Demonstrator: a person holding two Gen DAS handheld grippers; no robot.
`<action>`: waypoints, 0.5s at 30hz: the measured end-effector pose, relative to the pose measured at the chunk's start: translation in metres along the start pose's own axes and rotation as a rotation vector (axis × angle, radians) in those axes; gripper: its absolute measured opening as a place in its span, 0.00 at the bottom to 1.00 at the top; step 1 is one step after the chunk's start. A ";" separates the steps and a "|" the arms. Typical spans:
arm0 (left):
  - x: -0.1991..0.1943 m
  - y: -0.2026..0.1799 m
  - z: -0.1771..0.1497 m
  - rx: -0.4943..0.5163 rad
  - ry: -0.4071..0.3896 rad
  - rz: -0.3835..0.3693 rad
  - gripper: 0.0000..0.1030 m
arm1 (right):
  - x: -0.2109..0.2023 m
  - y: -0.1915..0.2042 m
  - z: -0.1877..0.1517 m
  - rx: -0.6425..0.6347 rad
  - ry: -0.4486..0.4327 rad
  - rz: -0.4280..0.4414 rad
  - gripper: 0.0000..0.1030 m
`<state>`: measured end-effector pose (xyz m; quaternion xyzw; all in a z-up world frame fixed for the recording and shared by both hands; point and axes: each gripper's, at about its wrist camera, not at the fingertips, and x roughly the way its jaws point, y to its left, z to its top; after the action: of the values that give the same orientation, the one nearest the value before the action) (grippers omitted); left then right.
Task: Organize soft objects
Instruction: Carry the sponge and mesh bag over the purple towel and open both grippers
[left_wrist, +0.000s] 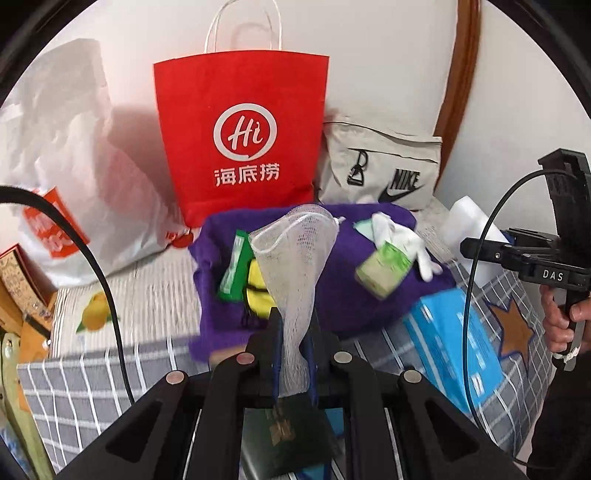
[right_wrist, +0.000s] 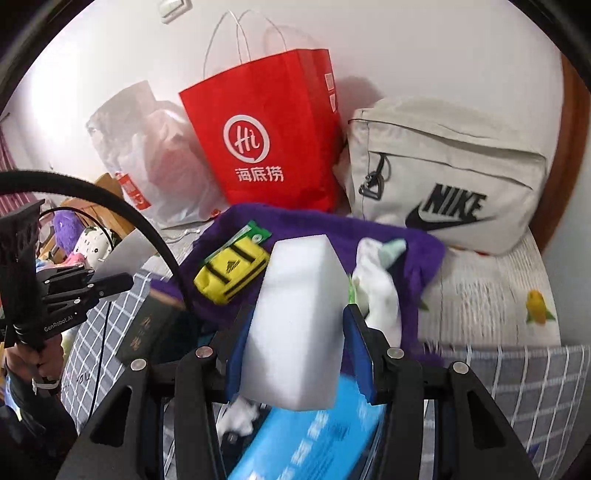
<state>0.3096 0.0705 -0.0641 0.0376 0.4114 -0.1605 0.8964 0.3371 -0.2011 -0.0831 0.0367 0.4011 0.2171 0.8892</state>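
My left gripper (left_wrist: 294, 325) is shut on a white mesh net pouch (left_wrist: 295, 258), held up over a purple towel (left_wrist: 351, 295). On the towel lie a green packet (left_wrist: 233, 266), a yellow pouch (left_wrist: 258, 291), a green tissue pack (left_wrist: 384, 269) and a white glove (left_wrist: 402, 236). My right gripper (right_wrist: 299, 321) is shut on a white foam sponge block (right_wrist: 295, 317), held above the towel (right_wrist: 317, 225). The yellow pouch (right_wrist: 231, 271) and the white glove (right_wrist: 376, 291) flank the block. The right gripper also shows at the right edge of the left wrist view (left_wrist: 491, 251).
A red paper bag (left_wrist: 242, 136) stands against the wall, with a white plastic bag (left_wrist: 70, 162) on its left and a beige Nike bag (left_wrist: 384, 170) on its right. A blue box (left_wrist: 454, 343) and a dark booklet (right_wrist: 147, 325) lie on the checked cloth (left_wrist: 92, 384).
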 end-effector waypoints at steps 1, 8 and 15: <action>0.006 0.001 0.004 -0.001 0.004 0.002 0.11 | 0.007 -0.002 0.006 -0.002 0.007 -0.005 0.47; 0.053 0.013 0.032 -0.010 0.049 -0.006 0.11 | 0.070 -0.022 0.039 -0.039 0.124 -0.062 0.47; 0.093 0.020 0.045 -0.009 0.108 -0.004 0.11 | 0.127 -0.028 0.061 -0.083 0.218 -0.106 0.47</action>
<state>0.4048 0.0571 -0.1054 0.0414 0.4598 -0.1583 0.8728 0.4661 -0.1665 -0.1372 -0.0451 0.4872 0.1892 0.8514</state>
